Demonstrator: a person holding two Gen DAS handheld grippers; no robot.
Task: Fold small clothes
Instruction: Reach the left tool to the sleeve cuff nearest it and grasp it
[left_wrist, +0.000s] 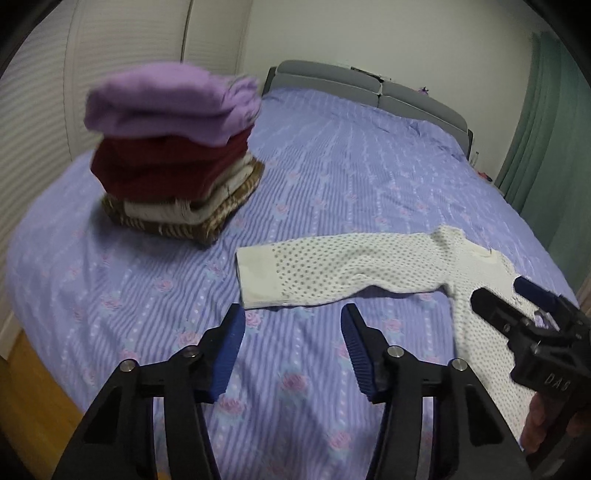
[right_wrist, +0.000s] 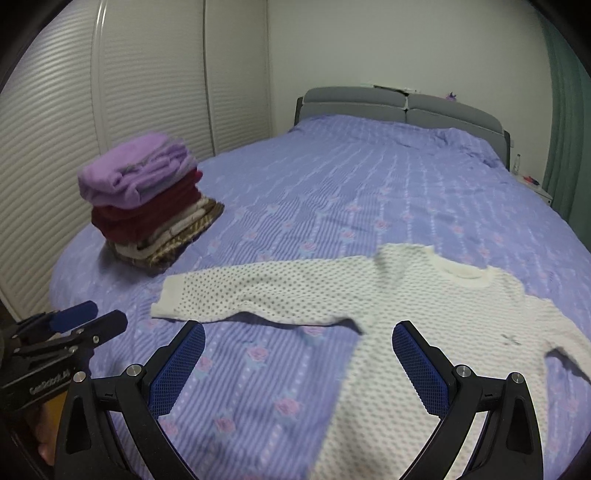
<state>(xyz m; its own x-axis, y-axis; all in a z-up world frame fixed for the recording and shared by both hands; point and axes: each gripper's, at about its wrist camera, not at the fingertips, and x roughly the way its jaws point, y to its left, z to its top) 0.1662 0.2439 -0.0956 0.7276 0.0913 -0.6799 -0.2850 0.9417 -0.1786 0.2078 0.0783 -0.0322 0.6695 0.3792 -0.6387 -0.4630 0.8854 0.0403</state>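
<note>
Your left claw (left_wrist: 291, 314) hangs spread over the bed (left_wrist: 314, 177), nothing between its blue pads (left_wrist: 231, 354), just short of the cuff end of the white dotted top (left_wrist: 351, 269). That top lies flat and unfolded on the lilac rose-print cover, one sleeve (right_wrist: 240, 295) stretched out toward the stack, collar (right_wrist: 461, 273) pointing to the grey headboard (right_wrist: 399, 103). Your right claw (right_wrist: 299, 332) is spread wide too, empty, hovering above the top's body with its right finger over the fabric and its left over bare cover (in the left wrist view it shows as a dark shape over the garment's lower part). The stack of folded clothes (left_wrist: 173, 147) sits well apart at the bed's left side: purple on top, dark red beneath, then cream and brown-striped pieces. Ribbed wardrobe doors (right_wrist: 147, 92) stand behind it.
</note>
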